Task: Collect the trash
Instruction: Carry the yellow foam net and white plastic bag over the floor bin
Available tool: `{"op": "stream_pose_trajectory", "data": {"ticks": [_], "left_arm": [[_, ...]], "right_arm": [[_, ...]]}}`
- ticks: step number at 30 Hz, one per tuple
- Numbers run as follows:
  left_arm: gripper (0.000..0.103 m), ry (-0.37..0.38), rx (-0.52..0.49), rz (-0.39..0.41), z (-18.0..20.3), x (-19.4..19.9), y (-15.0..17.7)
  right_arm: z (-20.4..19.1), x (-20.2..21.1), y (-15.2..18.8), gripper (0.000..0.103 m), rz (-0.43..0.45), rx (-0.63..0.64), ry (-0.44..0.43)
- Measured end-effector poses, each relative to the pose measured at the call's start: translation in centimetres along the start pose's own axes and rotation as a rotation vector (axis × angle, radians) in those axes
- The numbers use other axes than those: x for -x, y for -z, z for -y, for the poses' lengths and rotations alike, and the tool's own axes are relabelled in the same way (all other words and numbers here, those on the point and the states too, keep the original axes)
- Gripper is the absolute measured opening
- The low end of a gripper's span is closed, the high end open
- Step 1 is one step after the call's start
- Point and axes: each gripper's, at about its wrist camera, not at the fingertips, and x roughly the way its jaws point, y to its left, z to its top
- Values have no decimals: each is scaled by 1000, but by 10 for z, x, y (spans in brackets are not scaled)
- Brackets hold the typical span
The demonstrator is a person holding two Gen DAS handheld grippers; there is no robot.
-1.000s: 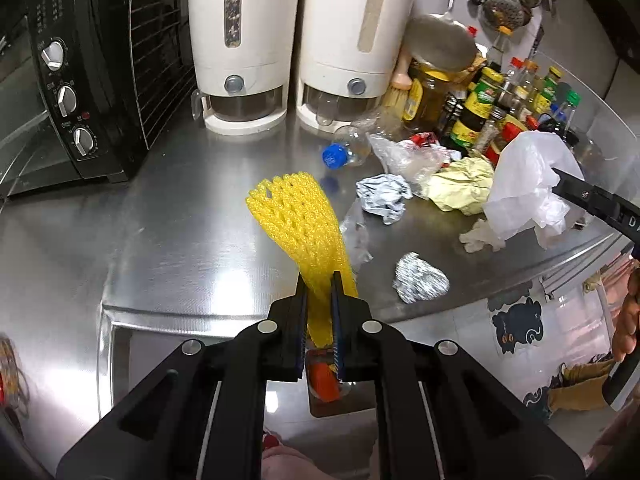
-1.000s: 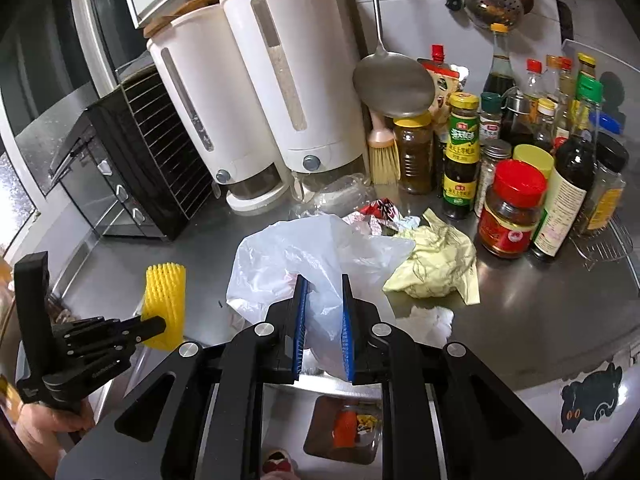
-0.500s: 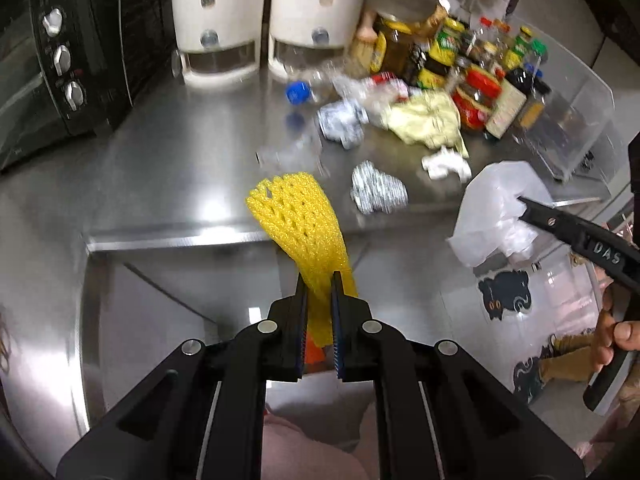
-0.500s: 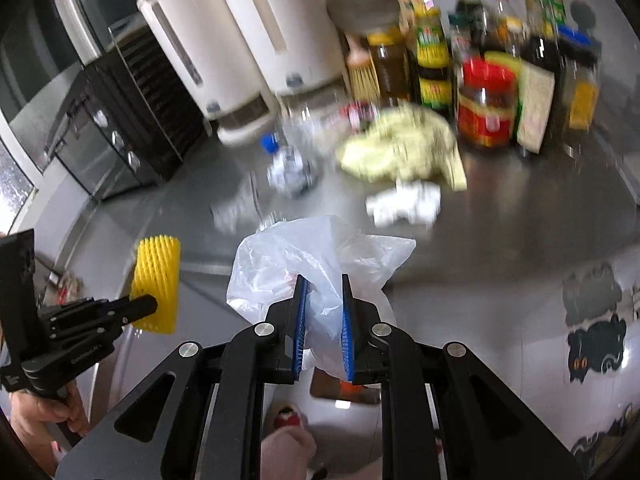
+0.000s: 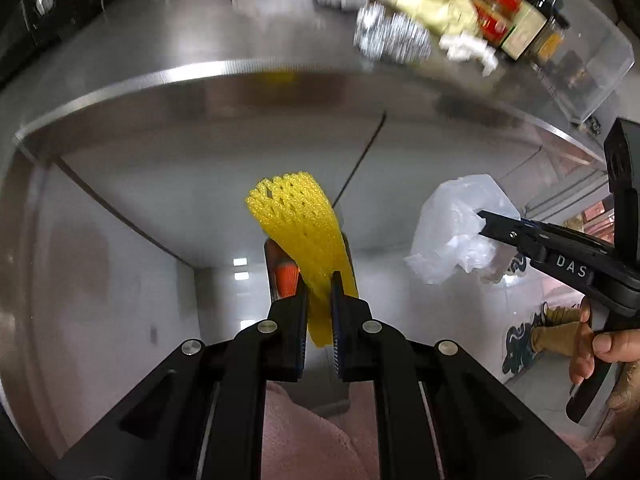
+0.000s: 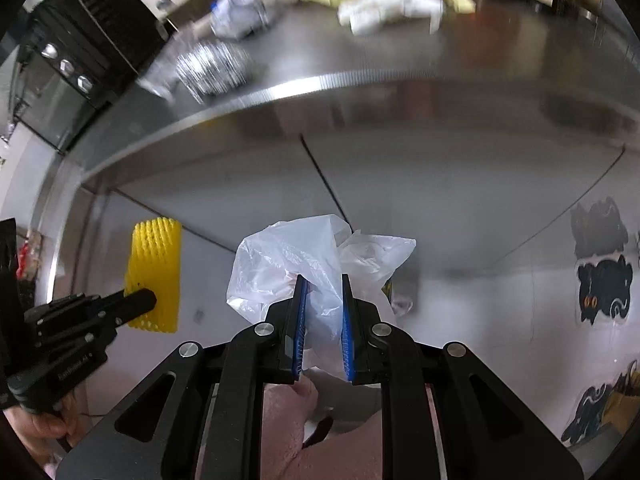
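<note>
My left gripper [image 5: 320, 280] is shut on a yellow foam net [image 5: 296, 220], which sticks up from its jaws. My right gripper [image 6: 323, 280] is shut on a crumpled clear plastic bag [image 6: 296, 256]. Both hang below the steel counter's edge [image 5: 200, 72], in front of the cabinet face, pointing steeply down. The left wrist view shows the right gripper [image 5: 486, 220] and the plastic bag [image 5: 452, 236] to the right; the right wrist view shows the left gripper [image 6: 146, 300] and the foam net [image 6: 154, 264] to the left. Under the net a floor container with something orange [image 5: 286, 276] shows.
On the counter lie a foil ball [image 5: 392, 36], yellow crumpled paper [image 5: 436, 0] and white tissue [image 5: 468, 48], with sauce bottles [image 5: 520, 20] behind. A black oven [image 5: 40, 8] stands at the left. Pink fabric [image 5: 304, 432] fills the bottom, and a hand [image 5: 596, 344] grips the right tool.
Both grippers have sunk from above the counter to below its front edge, each still holding its load. The counter and its trash have slid to the top of both views.
</note>
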Motion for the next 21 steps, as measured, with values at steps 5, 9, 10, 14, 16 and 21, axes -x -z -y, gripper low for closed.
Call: {"op": "stream_pose_trajectory", "data": {"ticks": [5, 9, 10, 14, 16, 21], "left_arm": [[9, 10, 8, -53, -4, -47, 10], [9, 29, 16, -94, -8, -83, 13], [9, 31, 17, -105, -9, -94, 14], [9, 32, 7, -136, -11, -124, 16], [9, 32, 7, -154, -13, -140, 18], [9, 44, 11, -195, -13, -168, 17]], "right_arm": [[9, -45, 10, 16, -43, -25, 37], [19, -76, 14, 16, -77, -62, 47], [21, -80, 13, 16, -84, -71, 46], [27, -110, 17, 16, -118, -94, 39], [30, -127, 17, 16, -141, -103, 42], [36, -155, 16, 17, -178, -144, 62]]}}
